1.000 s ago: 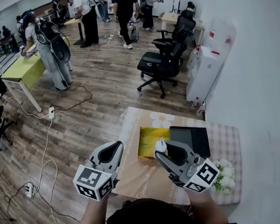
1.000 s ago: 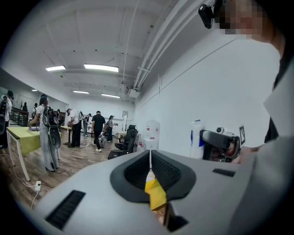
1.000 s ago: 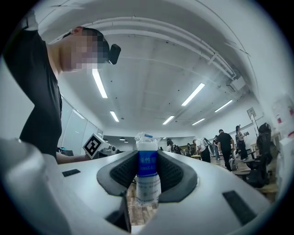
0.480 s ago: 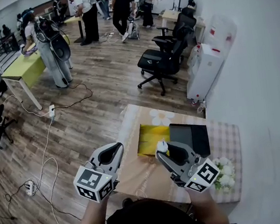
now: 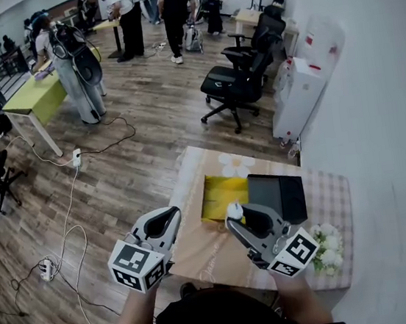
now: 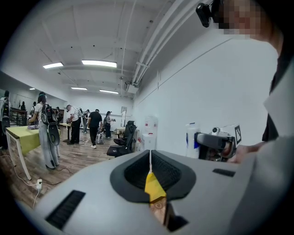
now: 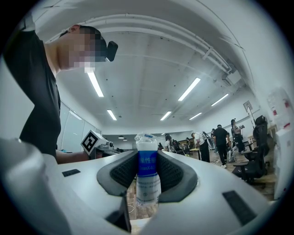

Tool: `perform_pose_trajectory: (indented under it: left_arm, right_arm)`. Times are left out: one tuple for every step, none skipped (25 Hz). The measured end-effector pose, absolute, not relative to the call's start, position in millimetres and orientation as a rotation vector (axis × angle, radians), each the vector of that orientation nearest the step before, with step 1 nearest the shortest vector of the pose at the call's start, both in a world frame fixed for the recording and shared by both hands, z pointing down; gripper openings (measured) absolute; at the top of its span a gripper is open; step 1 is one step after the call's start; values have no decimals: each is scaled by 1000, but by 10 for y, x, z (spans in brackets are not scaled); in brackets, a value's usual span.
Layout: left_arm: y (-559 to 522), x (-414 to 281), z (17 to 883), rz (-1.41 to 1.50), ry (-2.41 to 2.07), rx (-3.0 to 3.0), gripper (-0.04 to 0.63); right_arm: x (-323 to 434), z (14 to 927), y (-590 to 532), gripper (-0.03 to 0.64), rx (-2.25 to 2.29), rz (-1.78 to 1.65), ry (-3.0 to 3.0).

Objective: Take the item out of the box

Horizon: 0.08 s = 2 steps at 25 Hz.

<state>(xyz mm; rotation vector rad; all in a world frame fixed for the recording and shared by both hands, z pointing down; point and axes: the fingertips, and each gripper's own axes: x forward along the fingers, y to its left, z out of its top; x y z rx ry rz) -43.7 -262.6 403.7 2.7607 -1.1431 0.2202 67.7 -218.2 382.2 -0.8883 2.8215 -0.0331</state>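
Note:
In the head view my right gripper [image 5: 236,218] is shut on a small white bottle [image 5: 233,210] with a blue label, held upright above the table's near half. Seen from the right gripper view, the bottle [image 7: 148,176] stands squeezed between both pads of that gripper [image 7: 148,170]. Just beyond it lies the open box [image 5: 224,195] with a yellow inside, and its black lid [image 5: 280,195] lies to the right. My left gripper [image 5: 170,216] hovers at the table's left edge, jaws shut and empty. In the left gripper view only a thin slit shows between the jaws of this gripper [image 6: 149,161].
The low table [image 5: 200,254] carries a patterned cloth, with white flowers [image 5: 326,249] at its near right corner. A wall runs along the right. Beyond the table stand a white appliance [image 5: 298,97] and a black office chair [image 5: 233,83]. Cables lie on the wooden floor, and several people stand far off.

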Motion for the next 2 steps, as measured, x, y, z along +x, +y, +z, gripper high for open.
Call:
perform_pose_trajectory:
  left_arm:
    - [-2626,-440,4045,221,-1141,2760,21]
    - [-2627,-442,4053,222,-1140,2760,21]
  right_arm:
    - [670,3831,-2186,132,-887,-36,2822]
    - [662,3841,-2189,132,-885,-39,2823]
